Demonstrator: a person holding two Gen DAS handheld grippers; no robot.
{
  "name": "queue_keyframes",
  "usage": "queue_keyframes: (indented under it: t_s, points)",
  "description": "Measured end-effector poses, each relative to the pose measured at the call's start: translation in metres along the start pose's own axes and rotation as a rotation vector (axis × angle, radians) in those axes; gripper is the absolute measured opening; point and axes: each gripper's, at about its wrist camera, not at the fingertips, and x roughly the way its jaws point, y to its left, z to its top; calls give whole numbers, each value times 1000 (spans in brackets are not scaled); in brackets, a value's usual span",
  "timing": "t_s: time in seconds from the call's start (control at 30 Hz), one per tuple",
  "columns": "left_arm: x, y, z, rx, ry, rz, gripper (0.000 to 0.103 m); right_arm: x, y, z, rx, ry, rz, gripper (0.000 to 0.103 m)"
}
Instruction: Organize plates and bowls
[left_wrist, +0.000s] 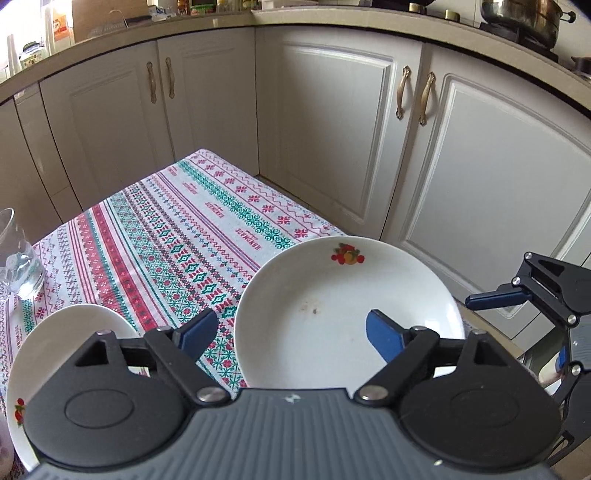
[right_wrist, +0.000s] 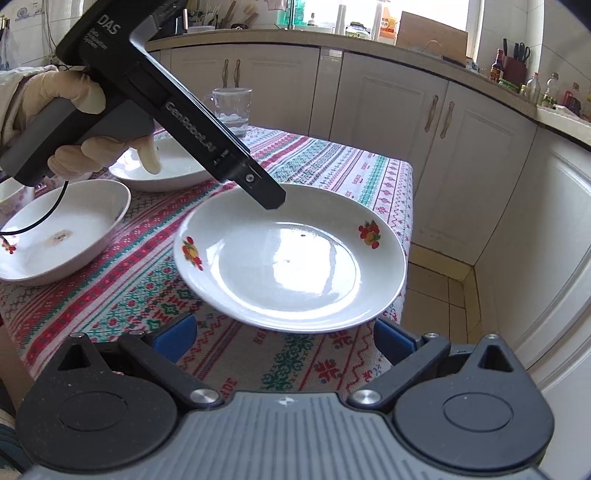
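White china dominates the patterned table: at the left edge two shallow bowls (right_wrist: 62, 230) sit side by side, one stained brown at its centre, a glass mug (right_wrist: 232, 107) behind them. Your left hand-held gripper (left_wrist: 291, 332) hangs over the near rim of the big fruit-printed plate (right_wrist: 291, 258), jaws apart and gripping nothing. That plate lies flat at the table's right corner, glossy, with a few dark specks. Your right hand-held gripper (right_wrist: 284, 336) waits just short of its rim, jaws wide and empty. The plate looks freshly placed; next likely comes fetching a bowl, which calls for a clean pinch on a thin rim.
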Motion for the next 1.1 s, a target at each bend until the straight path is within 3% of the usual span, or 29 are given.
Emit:
queue_keyframes:
  t_s: [0.3,0.53,0.83,1.1]
  points:
    - [-68,-13,-42,-45,-107,42,90,-35,35,4,-1,-66,24,103]
    - [-103,-12,-84,-71,-67,75,91,-49,67,6,-48,-93,58,103]
    - [-130,-10,-139,-118,-53,201,95,-47,95,6,-70,-103,113,103]
    - [-138,2,-173,-213,-20,208,95,-38,112,0,-76,-86,140,103]
